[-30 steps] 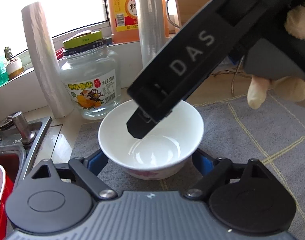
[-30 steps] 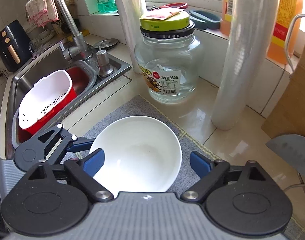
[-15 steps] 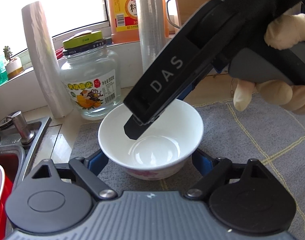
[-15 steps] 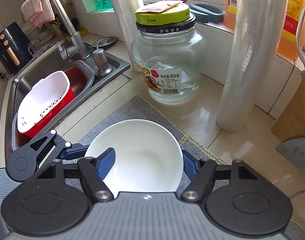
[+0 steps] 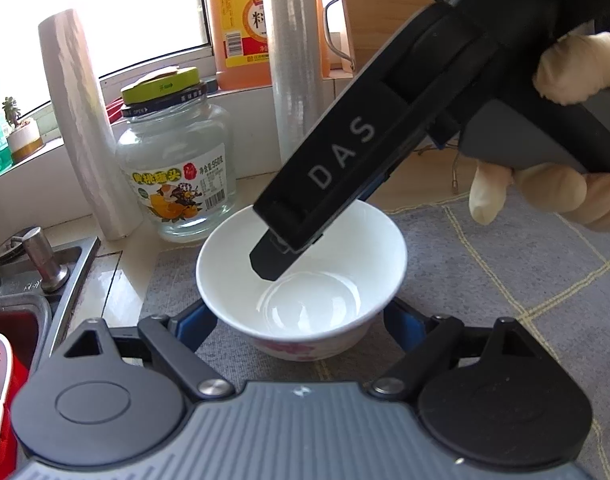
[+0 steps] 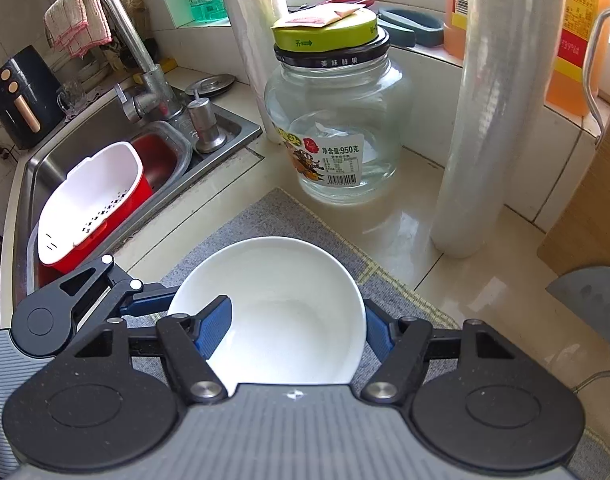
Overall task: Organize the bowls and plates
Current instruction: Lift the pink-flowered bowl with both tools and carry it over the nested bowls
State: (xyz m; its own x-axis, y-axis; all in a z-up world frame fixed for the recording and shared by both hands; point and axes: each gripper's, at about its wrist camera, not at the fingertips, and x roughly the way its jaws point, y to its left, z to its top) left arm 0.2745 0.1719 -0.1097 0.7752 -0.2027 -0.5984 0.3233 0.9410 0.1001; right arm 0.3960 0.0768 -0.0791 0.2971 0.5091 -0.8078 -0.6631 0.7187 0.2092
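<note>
A white bowl with a pink pattern at its foot stands on a grey mat. My left gripper straddles its lower body, and the blue pads touch both sides. In the right wrist view one of its fingers meets the bowl's left side. My right gripper is shut on the bowl from above. One of its pads is inside the rim and the other is outside the right wall. A gloved hand holds it.
Behind the bowl stand a glass jar, a cling-film roll and a paper roll. To the left is a sink holding a white colander in a red basin. A cleaver blade lies at right.
The right gripper's jaws have closed around the bowl: its left pad moved from outside the rim to inside it. The left gripper and the bowl kept still.
</note>
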